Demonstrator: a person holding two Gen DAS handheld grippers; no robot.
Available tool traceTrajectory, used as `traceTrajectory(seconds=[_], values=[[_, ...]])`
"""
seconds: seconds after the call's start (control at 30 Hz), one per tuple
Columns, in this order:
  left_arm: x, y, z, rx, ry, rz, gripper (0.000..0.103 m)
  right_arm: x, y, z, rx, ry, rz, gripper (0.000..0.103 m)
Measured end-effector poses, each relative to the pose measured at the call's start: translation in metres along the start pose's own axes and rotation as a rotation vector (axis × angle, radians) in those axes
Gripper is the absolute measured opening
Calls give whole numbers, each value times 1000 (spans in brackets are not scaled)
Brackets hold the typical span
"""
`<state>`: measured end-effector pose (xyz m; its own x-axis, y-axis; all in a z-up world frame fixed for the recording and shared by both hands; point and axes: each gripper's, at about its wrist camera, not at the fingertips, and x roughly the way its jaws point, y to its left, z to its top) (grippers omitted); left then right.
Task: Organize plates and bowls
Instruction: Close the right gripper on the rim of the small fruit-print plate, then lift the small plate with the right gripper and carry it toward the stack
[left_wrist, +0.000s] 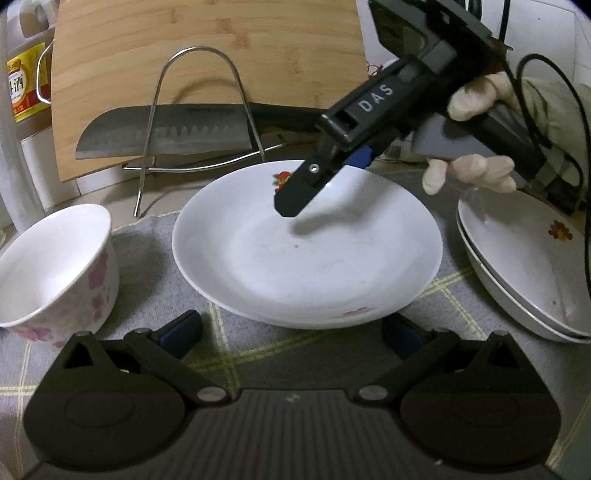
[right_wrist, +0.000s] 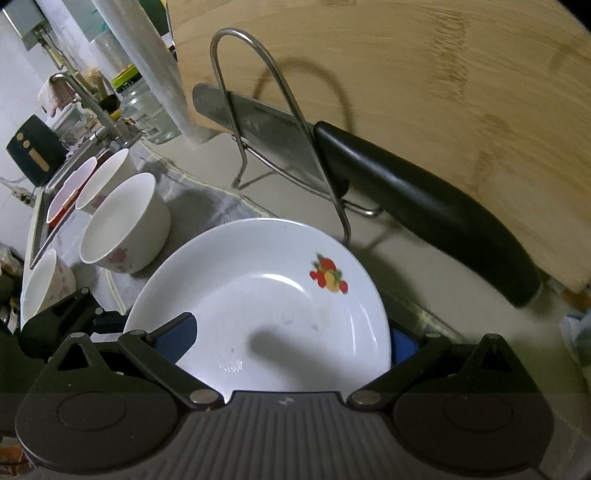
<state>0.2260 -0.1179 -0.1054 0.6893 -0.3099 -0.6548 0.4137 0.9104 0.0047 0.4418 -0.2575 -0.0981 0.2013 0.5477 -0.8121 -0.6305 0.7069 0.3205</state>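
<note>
A white plate (left_wrist: 306, 254) with a fruit print lies on the grey checked cloth (left_wrist: 258, 350) in the middle of the left wrist view. My left gripper (left_wrist: 291, 332) is open just in front of its near rim, one finger on each side. My right gripper (left_wrist: 321, 177) comes in from the upper right; one finger is over the plate's far rim, the other behind that rim. In the right wrist view the same plate (right_wrist: 266, 302) fills the space between the wide-open fingers (right_wrist: 177, 338). A flowered white bowl (left_wrist: 51, 269) stands to the left. Two stacked plates (left_wrist: 524, 266) lie to the right.
A wire rack (left_wrist: 199, 110) holds a kitchen knife (left_wrist: 166, 131) against a leaning bamboo cutting board (left_wrist: 207, 48) behind the plate. An oil bottle (left_wrist: 26, 85) stands at far left. The right wrist view shows more bowls (right_wrist: 125, 221) beside a sink (right_wrist: 55, 199) and tap.
</note>
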Motion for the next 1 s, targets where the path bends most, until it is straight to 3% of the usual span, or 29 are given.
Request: traceTrajectory(seconds=[1.0], values=[[2, 2, 4, 66, -23, -84, 102, 6, 3, 8, -56, 28, 25, 103]])
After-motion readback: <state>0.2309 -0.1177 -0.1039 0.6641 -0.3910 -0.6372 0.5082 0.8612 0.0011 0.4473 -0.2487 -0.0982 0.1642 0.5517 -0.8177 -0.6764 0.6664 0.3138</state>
